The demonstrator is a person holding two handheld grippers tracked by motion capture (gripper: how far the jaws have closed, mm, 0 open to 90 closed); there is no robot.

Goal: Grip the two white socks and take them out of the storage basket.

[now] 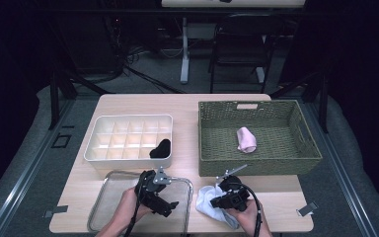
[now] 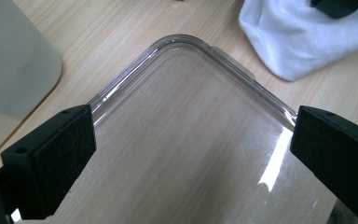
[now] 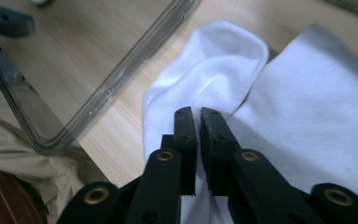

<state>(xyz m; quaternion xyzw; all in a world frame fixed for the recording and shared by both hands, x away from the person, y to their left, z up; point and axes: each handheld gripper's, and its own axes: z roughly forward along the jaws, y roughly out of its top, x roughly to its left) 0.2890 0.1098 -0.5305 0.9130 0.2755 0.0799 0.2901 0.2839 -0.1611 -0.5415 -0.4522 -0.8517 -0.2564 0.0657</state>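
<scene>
The white sock (image 1: 212, 202) lies on the table at 6 o'clock from the basket (image 1: 306, 148), just right of the clear tray (image 2: 186, 154). The right gripper (image 3: 198, 114) pinches a fold of it, jaws nearly together. The left gripper (image 2: 191, 144) hovers wide open over the tray. The sock looks soft, light and limp — likely to droop and drag, so a pinch near the cuff or a bunched fold should hold best.

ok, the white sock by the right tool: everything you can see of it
The white sock is soft knit fabric, crumpled and folded over itself on the wooden table, at the near edge just right of the clear tray and apart from it. The right tool has its jaws nearly closed, pinching a fold. Its lower part is hidden under the hand.
</scene>
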